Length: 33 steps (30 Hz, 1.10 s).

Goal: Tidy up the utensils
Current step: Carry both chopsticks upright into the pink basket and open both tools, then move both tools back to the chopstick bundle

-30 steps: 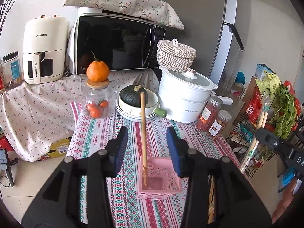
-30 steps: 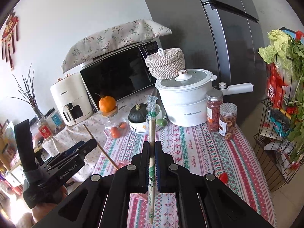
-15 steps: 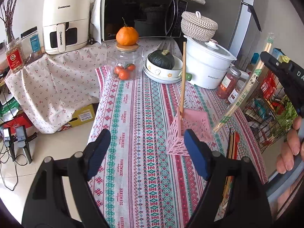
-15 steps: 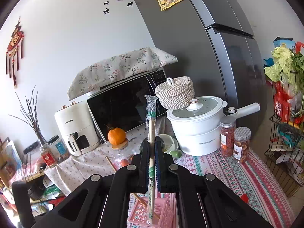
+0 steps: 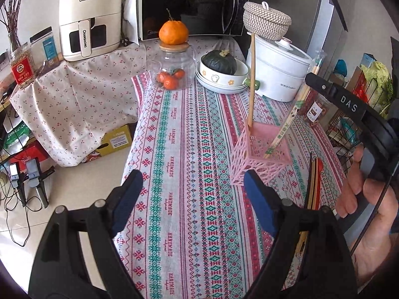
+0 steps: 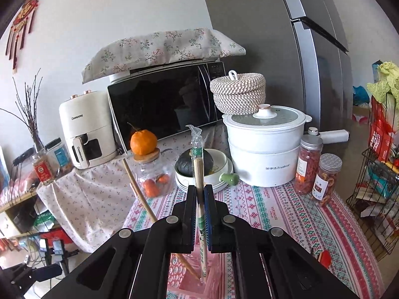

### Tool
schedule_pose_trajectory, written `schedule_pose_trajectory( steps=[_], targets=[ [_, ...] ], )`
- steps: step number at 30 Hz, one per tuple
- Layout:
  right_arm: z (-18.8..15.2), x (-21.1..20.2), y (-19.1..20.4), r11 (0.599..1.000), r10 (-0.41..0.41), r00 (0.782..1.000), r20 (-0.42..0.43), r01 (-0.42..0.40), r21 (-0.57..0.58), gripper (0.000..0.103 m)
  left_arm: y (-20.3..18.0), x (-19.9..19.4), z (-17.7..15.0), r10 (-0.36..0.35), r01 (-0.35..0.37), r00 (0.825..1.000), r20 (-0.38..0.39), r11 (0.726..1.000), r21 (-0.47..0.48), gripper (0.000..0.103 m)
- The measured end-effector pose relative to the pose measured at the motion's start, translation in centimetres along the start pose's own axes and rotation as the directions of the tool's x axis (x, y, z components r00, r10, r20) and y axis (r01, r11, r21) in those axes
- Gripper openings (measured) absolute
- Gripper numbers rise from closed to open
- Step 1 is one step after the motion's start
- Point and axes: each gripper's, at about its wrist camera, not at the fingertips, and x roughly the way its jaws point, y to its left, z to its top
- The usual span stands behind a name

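Lowering a plastic-wrapped pair of chopsticks (image 5: 290,118) into the pink lattice basket (image 5: 259,160), the right gripper (image 6: 200,214) keeps its jaws pinched on the wrapper, the tips now inside the basket's mouth where a second ago they hung in the air off to the right of the table. A single wooden chopstick (image 5: 251,82) already stands in the basket's far left corner, leaning against the rim. One second back it sat between the left gripper's pads; since then the left gripper (image 5: 193,205) has let go and pulled back toward the near edge of the striped tablecloth (image 5: 189,149), and its jaws have just been opening, now spread wide with nothing between them. A person's hand (image 5: 366,199) grips the right tool's handle at the frame's right side. More utensils (image 5: 314,182), dark and reddish sticks, lie flat on the cloth just right of the basket, still to be collected. Judging by this, one piece is delivered, a second is about to be released, and the freed left gripper seems ready to fetch another from the pile.
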Motion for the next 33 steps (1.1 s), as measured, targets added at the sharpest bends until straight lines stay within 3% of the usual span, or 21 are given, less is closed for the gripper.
schedule_pose_trajectory(
  steps=[3, 4, 5, 9, 11, 20, 27, 33],
  targets=[
    [0.1, -0.3, -0.2, 0.999, 0.039, 0.998, -0.045, -0.038, 0.022, 0.032, -0.1, -0.1, 0.0, -0.008, 0.008, 1.000, -0.004, 1.000, -0.007, 0.084],
    [0.1, -0.7, -0.3, 0.998, 0.049, 0.998, -0.048, -0.048, 0.030, 0.045, -0.2, -0.1, 0.0, -0.015, 0.015, 1.000, -0.008, 1.000, -0.009, 0.084],
    [0.3, -1.0, -0.5, 0.998, 0.059, 0.997, -0.048, -0.057, 0.036, 0.050, -0.3, -0.1, 0.0, -0.021, 0.021, 1.000, -0.010, 1.000, -0.009, 0.084],
    [0.8, -2.8, -1.4, 0.995, 0.080, 0.993, -0.082, -0.075, 0.063, 0.055, -0.9, -0.3, -0.4, -0.015, 0.015, 1.000, -0.012, 1.000, 0.005, 0.085],
    [0.9, -3.7, -2.0, 0.995, 0.082, 0.992, -0.101, -0.074, 0.073, 0.066, -1.3, -0.3, -0.7, -0.020, 0.020, 1.000, -0.020, 1.000, 0.013, 0.086],
    [-0.1, -5.9, -6.0, 0.998, -0.021, 0.958, -0.285, 0.039, 0.057, 0.077, -4.5, 0.1, -2.4, -0.063, 0.072, 0.993, -0.096, 0.992, 0.100, 0.088],
    [-3.0, -6.0, -10.2, 0.994, -0.084, 0.894, -0.441, 0.109, 0.032, 0.078, -7.5, 1.3, -3.7, -0.083, 0.112, 0.981, -0.175, 0.980, 0.165, 0.088],
    [-6.4, -5.5, -14.7, 0.984, -0.135, 0.807, -0.575, 0.177, 0.017, 0.078, -9.4, 2.6, -4.4, -0.124, 0.167, 0.958, -0.259, 0.974, 0.153, 0.088]
  ],
)
